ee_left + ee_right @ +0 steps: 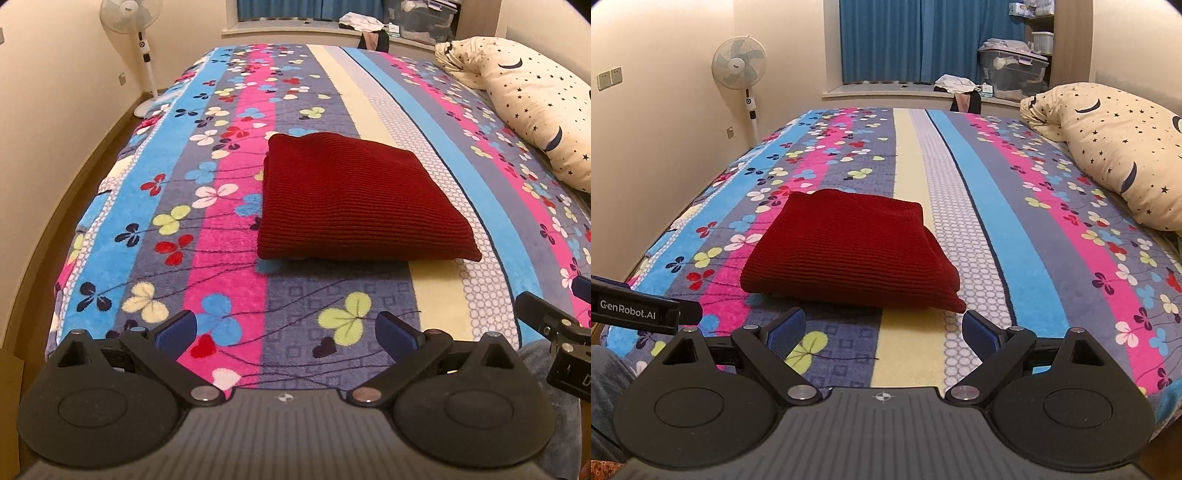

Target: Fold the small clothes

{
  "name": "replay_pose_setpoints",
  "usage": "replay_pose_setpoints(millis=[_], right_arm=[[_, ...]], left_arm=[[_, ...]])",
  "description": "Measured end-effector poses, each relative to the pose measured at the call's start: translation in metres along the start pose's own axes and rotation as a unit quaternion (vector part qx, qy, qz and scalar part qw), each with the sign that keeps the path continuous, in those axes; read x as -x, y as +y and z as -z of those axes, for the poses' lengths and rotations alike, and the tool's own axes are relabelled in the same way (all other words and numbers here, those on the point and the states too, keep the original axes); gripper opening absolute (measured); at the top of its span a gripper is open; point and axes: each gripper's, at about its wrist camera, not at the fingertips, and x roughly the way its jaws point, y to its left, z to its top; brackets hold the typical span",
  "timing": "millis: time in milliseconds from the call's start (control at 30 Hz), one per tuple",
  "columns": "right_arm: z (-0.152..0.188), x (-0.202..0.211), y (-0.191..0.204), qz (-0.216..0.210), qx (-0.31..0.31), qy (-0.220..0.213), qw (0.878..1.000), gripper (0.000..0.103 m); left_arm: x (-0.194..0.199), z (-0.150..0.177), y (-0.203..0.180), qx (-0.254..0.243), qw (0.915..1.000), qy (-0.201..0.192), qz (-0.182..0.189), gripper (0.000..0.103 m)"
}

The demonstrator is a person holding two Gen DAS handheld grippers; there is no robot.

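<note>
Ribbed dark-red knit garment (354, 199) lies on fuzzy fleece blanket (221, 251); tongs (286, 334) matt plastic.

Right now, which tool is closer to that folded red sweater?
Right. The right tool sits open just short of the red sweater's near edge. The left tool is also open, but more bedspread lies between it and the sweater.
</note>
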Motion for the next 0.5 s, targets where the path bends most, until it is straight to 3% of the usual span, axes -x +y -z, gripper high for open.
replay_pose_setpoints(millis=[500], right_arm=[[-0.0010, 0.0030, 0.0027, 0.000, -0.005, 0.005, 1.000, 0.093]], left_arm=[[-0.0001, 0.0017, -0.0032, -0.004, 1.0000, 0.001, 0.000, 0.103]])
